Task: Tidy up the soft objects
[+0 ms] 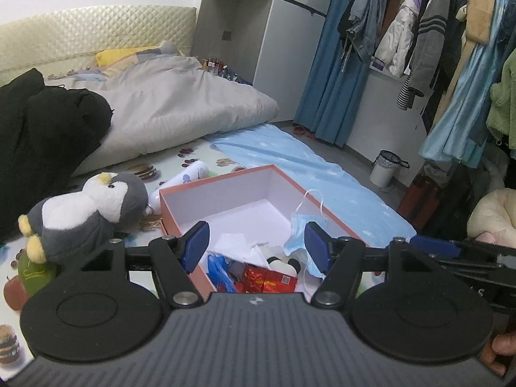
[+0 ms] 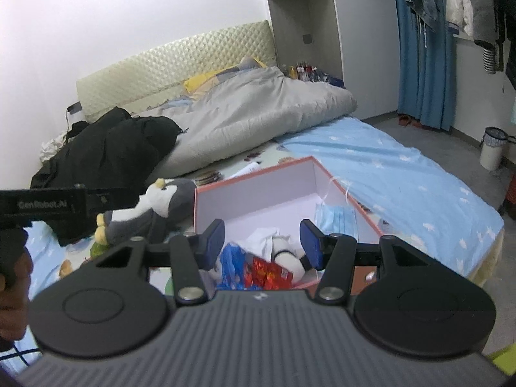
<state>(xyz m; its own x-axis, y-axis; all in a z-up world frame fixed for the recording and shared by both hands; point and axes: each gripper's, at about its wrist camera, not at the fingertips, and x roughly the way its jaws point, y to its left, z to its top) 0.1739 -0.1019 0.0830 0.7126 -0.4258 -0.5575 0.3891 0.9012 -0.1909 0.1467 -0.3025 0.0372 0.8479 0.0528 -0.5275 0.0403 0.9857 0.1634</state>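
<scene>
A pink-walled box point(image 1: 225, 180) point(image 2: 251, 177) with a white inside sits open on the bed. In it lie a red packet point(image 1: 267, 279) point(image 2: 271, 274), a blue wrapper point(image 1: 219, 269) point(image 2: 233, 261), white cloth point(image 1: 238, 242) and a small black-and-white plush point(image 1: 283, 262) point(image 2: 287, 251). A blue face mask point(image 1: 303, 225) point(image 2: 335, 219) hangs over the box's right rim. A grey and white penguin plush point(image 1: 93, 209) point(image 2: 154, 209) lies left of the box. My left gripper point(image 1: 256, 245) hovers open above the box, holding nothing. My right gripper point(image 2: 262, 242) is open too, over the box.
A black garment point(image 1: 48, 129) point(image 2: 106, 151) and a grey duvet point(image 1: 180, 96) point(image 2: 258, 113) lie further back on the bed. A white bottle point(image 1: 187, 177) rests behind the box. A light blue sheet point(image 2: 403, 180), a white bin point(image 1: 385, 167) and hanging clothes point(image 1: 435, 32) are on the right.
</scene>
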